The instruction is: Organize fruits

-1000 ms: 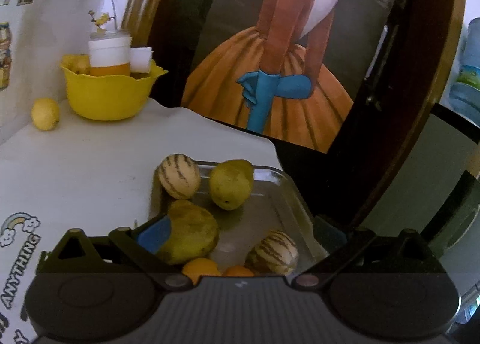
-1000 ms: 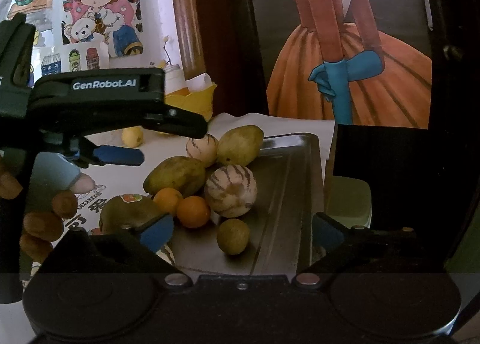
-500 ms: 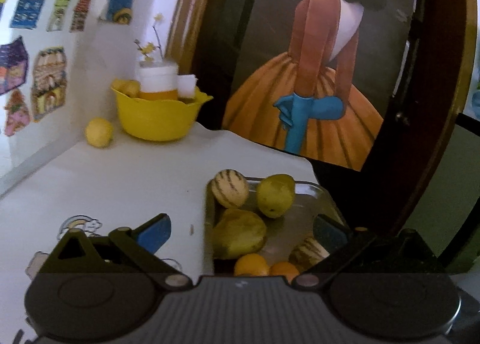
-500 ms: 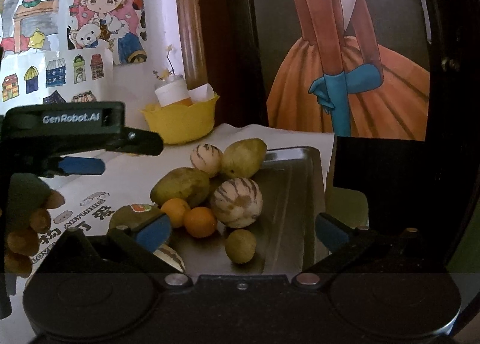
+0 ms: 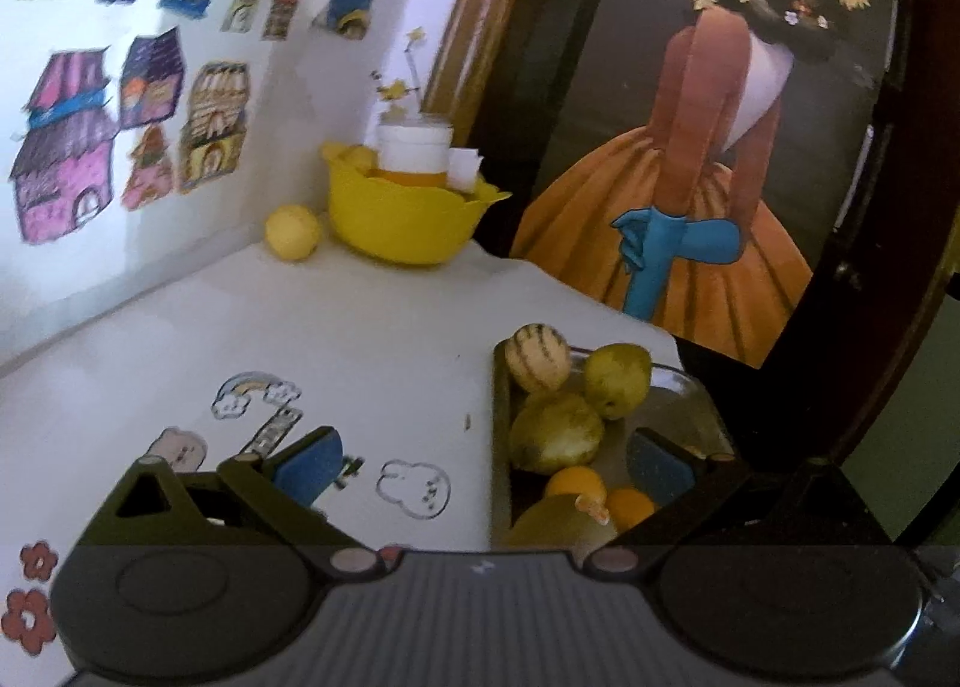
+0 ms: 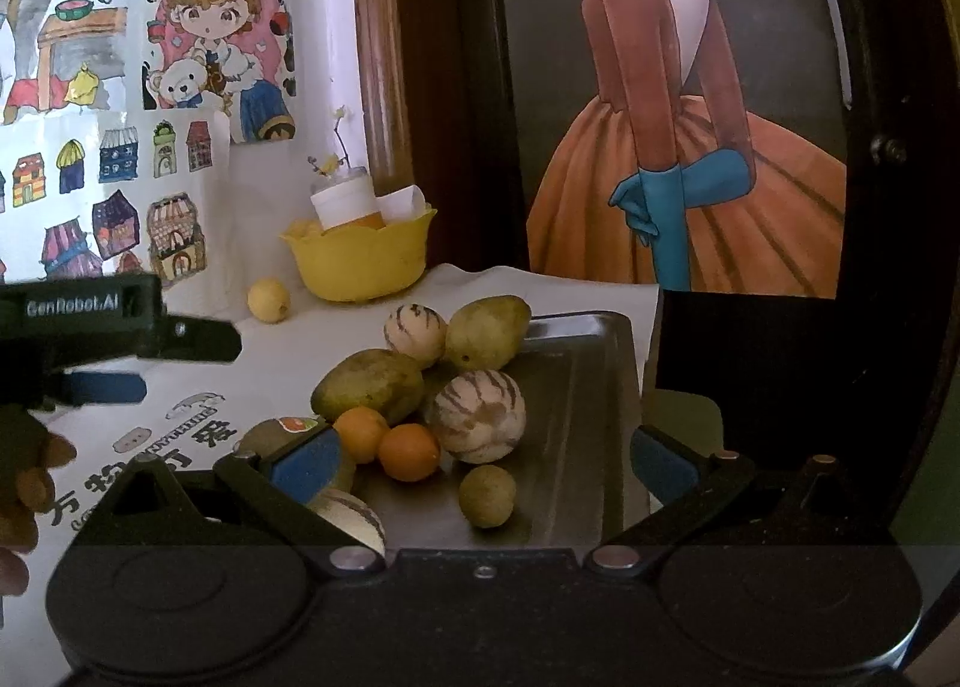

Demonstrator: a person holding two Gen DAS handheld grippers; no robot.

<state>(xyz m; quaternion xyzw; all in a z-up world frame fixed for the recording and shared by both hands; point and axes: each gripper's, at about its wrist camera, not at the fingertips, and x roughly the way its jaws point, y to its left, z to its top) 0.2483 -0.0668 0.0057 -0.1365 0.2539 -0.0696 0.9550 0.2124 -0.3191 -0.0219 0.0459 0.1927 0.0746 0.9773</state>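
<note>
Left gripper [image 5: 483, 459]: black plastic body, ribbed grey centre panel, two round dark discs at the base corners, a silvery pivot screw at each finger root. Fingers [image 5: 309, 462] black, faced with blue pads. Side-on in the right wrist view, white "GenRobot.AI" lettering on its black arm.

Right gripper [image 6: 480, 462]: same build, smooth black centre, small centre screw.

Behind my right gripper's [image 6: 485, 462] left finger [image 6: 303, 462], a striped melon [image 6: 354, 514] and a stickered fruit [image 6: 270, 432] are mostly hidden. My left gripper's [image 5: 485, 465] right finger [image 5: 657, 462] covers part of the metal tray [image 5: 684, 387], and its body hides the nearest fruit [image 5: 561, 519]. The yellow bowl's [image 6: 360, 261] contents beyond are too small to tell.
</note>
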